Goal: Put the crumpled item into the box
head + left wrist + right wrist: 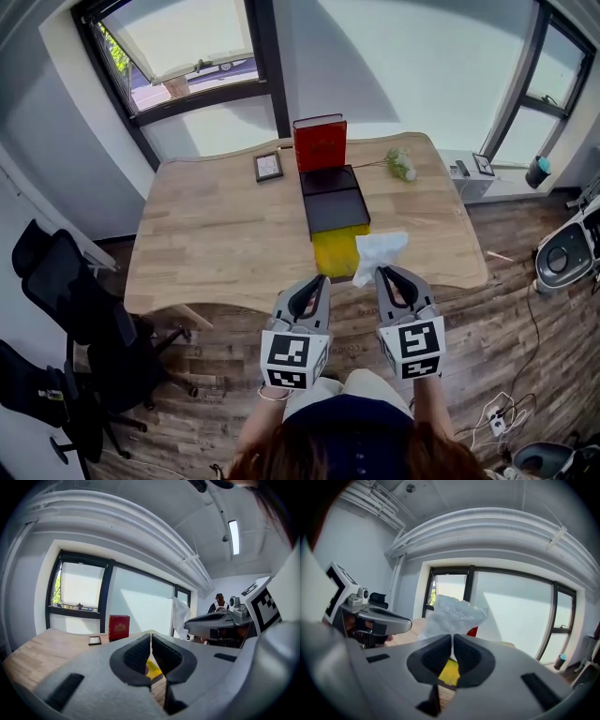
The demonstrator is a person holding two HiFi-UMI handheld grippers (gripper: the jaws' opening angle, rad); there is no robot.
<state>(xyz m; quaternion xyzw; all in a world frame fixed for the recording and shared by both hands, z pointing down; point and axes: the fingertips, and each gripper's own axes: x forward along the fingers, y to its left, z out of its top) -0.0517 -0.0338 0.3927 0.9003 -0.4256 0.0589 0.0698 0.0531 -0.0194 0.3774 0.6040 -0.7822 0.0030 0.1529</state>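
A crumpled white plastic item (377, 253) hangs from my right gripper (388, 273), whose jaws are shut on it, just above the table's front edge. In the right gripper view the crumpled item (452, 617) rises above the closed jaws. An open box lies along the table's middle: red upright lid (320, 142), black trays (333, 199) and a yellow section (336, 251) nearest me. The crumpled item hovers at the yellow section's right side. My left gripper (316, 282) is shut with nothing in it, just left of the right one. The red lid (118, 627) shows in the left gripper view.
The wooden table (216, 234) carries a small framed picture (268, 166) left of the box and a pale green bunch (401, 164) at the back right. A black office chair (66, 309) stands at the left. Cables (502, 417) and an appliance (565, 251) lie on the floor at the right.
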